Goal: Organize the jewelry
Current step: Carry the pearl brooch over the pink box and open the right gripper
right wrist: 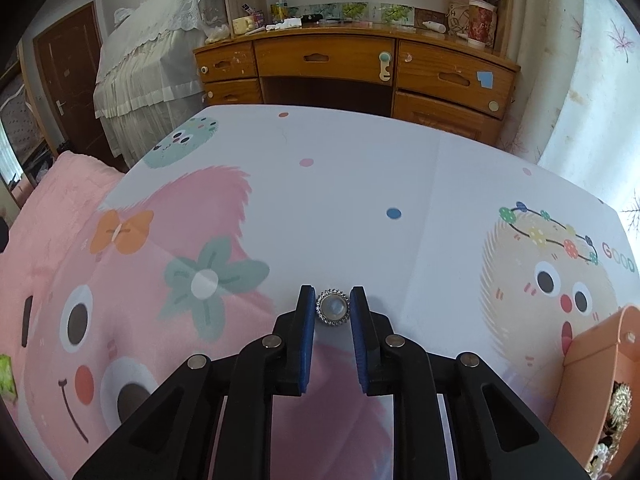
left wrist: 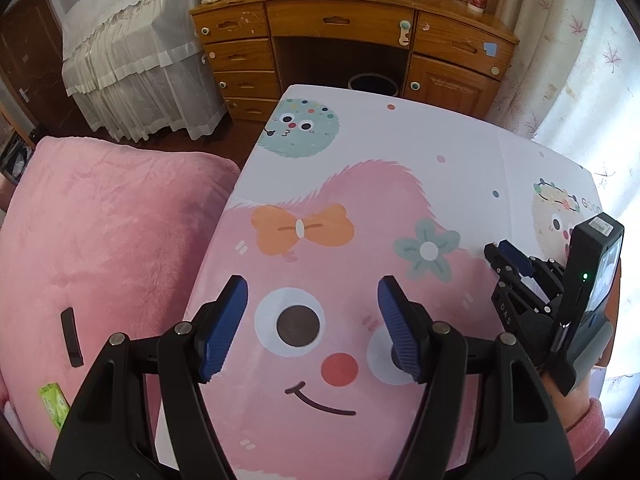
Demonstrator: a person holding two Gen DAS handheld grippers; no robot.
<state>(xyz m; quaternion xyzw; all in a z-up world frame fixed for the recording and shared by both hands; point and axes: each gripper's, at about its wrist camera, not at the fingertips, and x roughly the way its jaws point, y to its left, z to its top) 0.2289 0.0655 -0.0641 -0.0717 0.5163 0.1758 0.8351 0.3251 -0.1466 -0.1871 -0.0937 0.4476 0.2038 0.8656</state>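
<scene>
1 orange box (right wrist: 596, 364) beside brooch (right wrist: 332, 307)

Both handheld tools are built alike. The left claw (left wrist: 312, 320) has matte black plastic arms with triangular cut-outs, round silver pivot pins at the joints, and ribbed blue pads on its fingers (left wrist: 224, 328). The right claw (right wrist: 331, 306) has the same black frame, silver pins and blue pads; from the left wrist view its body bears white "DAS" lettering and a black box with a green light. A pink sleeve (left wrist: 588, 428) covers the wrist.
</scene>
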